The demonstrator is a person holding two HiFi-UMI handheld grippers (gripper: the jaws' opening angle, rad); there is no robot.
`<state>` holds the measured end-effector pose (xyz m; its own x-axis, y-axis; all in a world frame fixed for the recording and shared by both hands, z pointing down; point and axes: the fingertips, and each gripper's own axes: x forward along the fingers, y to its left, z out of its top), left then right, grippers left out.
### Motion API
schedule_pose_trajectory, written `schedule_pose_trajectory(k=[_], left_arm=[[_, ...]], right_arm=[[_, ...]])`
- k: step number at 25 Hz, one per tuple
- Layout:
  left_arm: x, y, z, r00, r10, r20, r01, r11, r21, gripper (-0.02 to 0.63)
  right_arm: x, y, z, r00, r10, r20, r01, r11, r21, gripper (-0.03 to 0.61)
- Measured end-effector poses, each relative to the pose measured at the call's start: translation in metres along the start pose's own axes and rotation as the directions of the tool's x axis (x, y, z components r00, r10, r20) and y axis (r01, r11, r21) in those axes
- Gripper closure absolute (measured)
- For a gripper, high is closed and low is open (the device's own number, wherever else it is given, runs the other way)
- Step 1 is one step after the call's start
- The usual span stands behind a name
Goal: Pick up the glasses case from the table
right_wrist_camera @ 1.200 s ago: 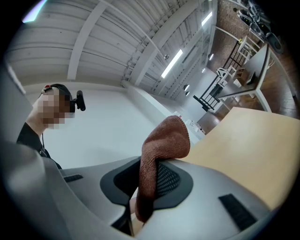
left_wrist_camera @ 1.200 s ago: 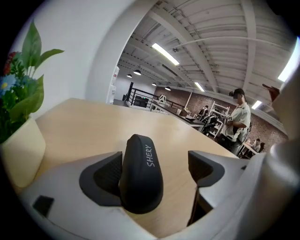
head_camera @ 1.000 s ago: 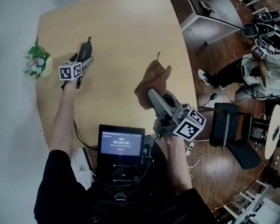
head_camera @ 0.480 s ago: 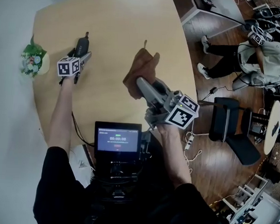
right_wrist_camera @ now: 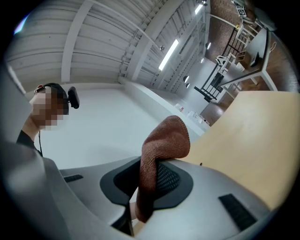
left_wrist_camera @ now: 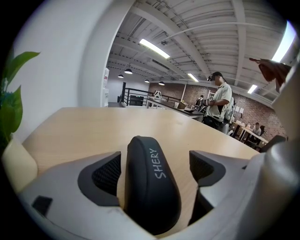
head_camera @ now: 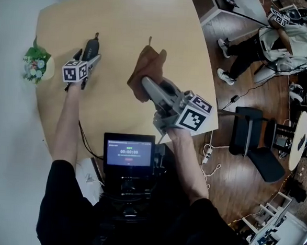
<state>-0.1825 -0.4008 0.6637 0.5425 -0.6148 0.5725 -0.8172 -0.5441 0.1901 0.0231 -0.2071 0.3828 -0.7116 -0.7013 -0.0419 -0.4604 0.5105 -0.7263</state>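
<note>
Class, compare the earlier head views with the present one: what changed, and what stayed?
The right gripper, shut on the brown cloth, carried it leftward across the table. The left gripper stayed at the glasses case, its jaws opening around it; the plant stayed too.

brown cloth [right_wrist_camera: 161, 154] pinched in tool [right_wrist_camera: 147, 187]

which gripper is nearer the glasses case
Left. The left gripper has the glasses case between its opening fingers; the right gripper is off to the case's right, holding a brown cloth.
</note>
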Motion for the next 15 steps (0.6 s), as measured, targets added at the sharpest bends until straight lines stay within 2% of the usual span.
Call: schedule_pose_trajectory(k=[4,8,12,15], left_arm=[[0.002,-0.004,0.0,0.999,-0.014,-0.032,0.015,1.0,0.006,0.172],[0.008,-0.006,-0.015,0.997,-0.023,-0.08,0.024,1.0,0.016,0.17],[0.01,0.003,-0.017,0.993,0.024,-0.115,-0.018,0.999,0.05,0.177],[0.007,0.009,-0.008,0.993,0.036,-0.108,-0.03,0.998,0.054,0.245]], right_arm=[[0.006,0.001,0.004,1.0,0.002,-0.006,-0.002,1.0,0.004,0.518],[0.006,0.0,-0.002,1.0,0.006,-0.015,-0.006,1.0,0.005,0.518],[0.006,0.0,0.0,1.0,0.002,-0.015,-0.002,1.0,0.002,0.518],[0.009,0.004,0.005,1.0,0.003,-0.014,-0.003,1.0,0.0,0.518]])
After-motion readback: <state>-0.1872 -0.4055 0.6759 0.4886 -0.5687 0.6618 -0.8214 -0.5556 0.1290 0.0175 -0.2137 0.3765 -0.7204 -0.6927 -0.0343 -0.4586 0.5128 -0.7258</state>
